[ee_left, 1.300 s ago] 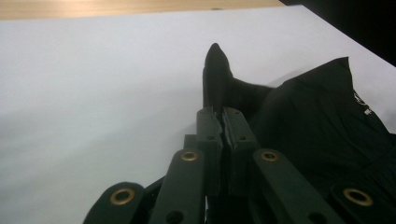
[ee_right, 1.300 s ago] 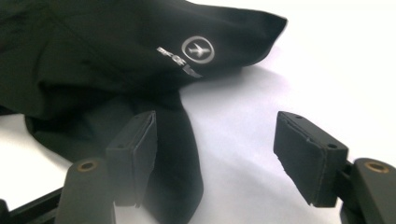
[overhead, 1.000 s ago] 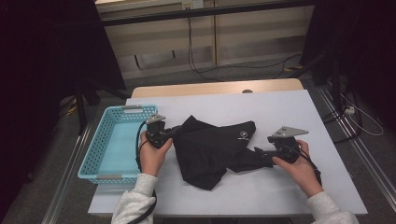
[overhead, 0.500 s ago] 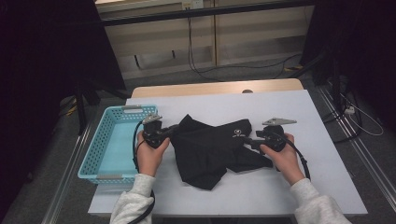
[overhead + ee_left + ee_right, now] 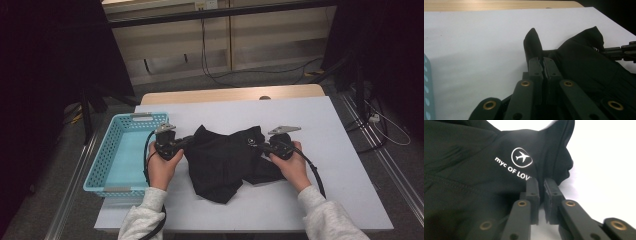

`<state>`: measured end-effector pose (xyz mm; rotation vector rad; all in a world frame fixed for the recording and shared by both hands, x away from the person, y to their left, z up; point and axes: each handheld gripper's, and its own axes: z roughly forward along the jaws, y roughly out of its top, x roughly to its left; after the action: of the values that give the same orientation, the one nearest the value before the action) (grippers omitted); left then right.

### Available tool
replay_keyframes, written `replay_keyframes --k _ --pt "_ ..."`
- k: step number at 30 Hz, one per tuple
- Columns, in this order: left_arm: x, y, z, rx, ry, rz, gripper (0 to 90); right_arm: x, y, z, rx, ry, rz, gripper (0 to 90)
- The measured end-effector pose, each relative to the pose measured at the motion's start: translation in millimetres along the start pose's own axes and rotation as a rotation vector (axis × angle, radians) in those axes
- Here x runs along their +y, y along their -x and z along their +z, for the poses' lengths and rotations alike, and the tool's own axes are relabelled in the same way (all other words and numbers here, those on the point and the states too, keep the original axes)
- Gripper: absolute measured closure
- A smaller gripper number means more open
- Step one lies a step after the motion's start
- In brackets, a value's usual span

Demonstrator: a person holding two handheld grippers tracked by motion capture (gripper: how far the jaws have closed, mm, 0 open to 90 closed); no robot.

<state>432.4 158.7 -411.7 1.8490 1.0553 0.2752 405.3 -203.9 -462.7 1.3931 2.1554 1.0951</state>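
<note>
Left gripper (image 5: 184,143) pinches black garment's (image 5: 225,160) left corner; right gripper (image 5: 261,145), jaws just closed, pinches its right edge.

Black garment (image 5: 225,160) matt smooth cloth; basket (image 5: 118,150) perforated turquoise plastic; table (image 5: 325,130) matt white.

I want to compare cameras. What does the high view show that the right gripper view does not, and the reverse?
High view alone: the blue basket, the left gripper shut on the garment's left edge, and both hands. Right gripper view alone: the white plane logo with lettering, readable. Both: the black garment on the white table, and the right gripper shut on its edge.
</note>
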Motion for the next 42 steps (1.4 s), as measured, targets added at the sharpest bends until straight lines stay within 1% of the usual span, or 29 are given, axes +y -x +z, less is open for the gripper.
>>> replay_keyframes --k 1,2,3,5,8,9,12,14,16,17,18,19,20,21,22,23,24,25,27,29,30,31,33,34,36,37,39,40,42 --pt "0.3 0.4 -0.5 -0.003 0.004 0.001 86.3 0.4 2.0 -2.5 0.008 0.006 0.003 88.3" --pt "0.6 0.6 -1.2 -0.003 0.005 0.003 86.3 1.0 4.8 -6.4 0.021 0.014 0.014 88.7" --pt "0.7 0.7 -1.7 -0.004 0.009 0.003 86.3 1.8 7.1 -11.4 0.025 0.026 0.029 88.9" --pt "0.7 0.9 -1.3 -0.013 0.012 0.003 86.3 2.6 11.0 -22.9 0.026 0.048 0.038 89.1" --pt "-0.2 3.2 1.9 -0.032 0.012 0.005 86.4 0.8 14.0 -40.5 0.016 0.059 0.031 89.3" --pt "-0.3 4.8 3.3 -0.035 0.021 0.006 86.4 0.3 14.6 -46.4 0.010 0.061 0.024 89.3" --pt "0.6 10.8 5.1 -0.060 0.039 0.009 86.5 -1.8 15.9 -64.9 0.009 0.071 0.028 89.3" --pt "-0.4 16.4 8.5 -0.082 0.037 0.014 86.5 -3.7 16.2 -76.2 0.006 0.068 0.025 89.3" --pt "-1.9 19.9 13.1 -0.079 0.028 0.027 86.5 -6.7 17.4 -85.6 0.007 0.052 0.030 89.3" --pt "-3.1 20.2 15.4 -0.080 0.023 0.026 86.4 -8.9 18.9 -88.9 0.010 0.041 0.043 89.3" --pt "-4.4 19.8 17.4 -0.072 0.009 0.031 86.4 -11.6 20.7 -91.3 0.006 0.039 0.055 89.2" --pt "-6.2 19.2 19.6 -0.066 0.002 0.031 86.3 -14.1 22.6 -92.4 0.001 0.024 0.065 89.0" --pt "-8.0 18.6 22.0 -0.061 -0.002 0.025 86.3 -16.9 24.2 -91.7 -0.004 0.012 0.077 88.5" --pt "-9.4 17.8 24.0 -0.048 -0.014 0.030 86.2 -19.8 25.6 -89.3 -0.009 -0.002 0.079 88.0" --pt "-10.7 16.7 25.4 -0.037 -0.022 0.036 86.1 -22.3 26.7 -85.7 -0.025 -0.026 0.074 83.8" --pt "-11.8 15.5 26.5 -0.027 -0.029 0.029 86.0 -24.6 28.1 -81.6 -0.057 -0.036 0.066 74.2" --pt "-12.7 14.2 27.1 -0.021 -0.034 0.028 85.9 -26.2 30.4 -78.0 -0.085 -0.027 0.058 64.5" --pt "-13.4 12.6 27.2 -0.013 -0.041 0.029 85.6 -26.4 32.5 -75.8 -0.095 -0.014 0.059 58.8" --pt "-14.0 10.1 27.0 -0.009 -0.041 0.019 85.0 -25.1 36.1 -73.8 -0.102 0.013 0.065 52.7" --pt "-13.6 7.7 25.6 -0.002 -0.035 0.017 84.5 -23.7 38.7 -72.3 -0.122 0.016 0.068 51.1" --pt "-12.8 6.4 24.3 0.002 -0.034 0.015 84.6 -23.5 39.9 -71.0 -0.120 0.023 0.074 49.7" --pt "-12.3 5.2 23.2 0.009 -0.025 0.014 84.5 -23.5 40.7 -69.4 -0.110 0.026 0.086 49.3" --pt "-11.0 3.2 20.7 0.020 -0.010 0.006 85.2 -23.2 42.0 -65.2 -0.116 0.020 0.095 48.1" --pt "-10.6 2.4 20.0 0.025 -0.001 0.007 85.4 -23.0 42.8 -62.4 -0.115 0.027 0.097 48.3" --pt "-10.6 1.6 20.1 0.035 0.000 0.006 85.2 -22.1 43.0 -56.7 -0.088 0.026 0.125 49.0" --pt "-11.0 1.7 21.1 0.034 -0.002 0.008 85.1 -21.5 42.3 -53.5 -0.085 0.022 0.123 50.9" --pt "-12.2 3.3 23.9 0.029 -0.012 0.015 82.9 -20.6 39.8 -47.5 -0.085 -0.008 0.101 56.8" --pt "-12.9 4.2 25.8 0.027 -0.013 0.016 79.3 -20.5 39.5 -44.9 -0.098 -0.021 0.094 58.6" --pt "-14.0 5.3 28.1 0.030 -0.023 0.024 69.7 -20.3 40.3 -43.7 -0.122 -0.028 0.087 68.9"
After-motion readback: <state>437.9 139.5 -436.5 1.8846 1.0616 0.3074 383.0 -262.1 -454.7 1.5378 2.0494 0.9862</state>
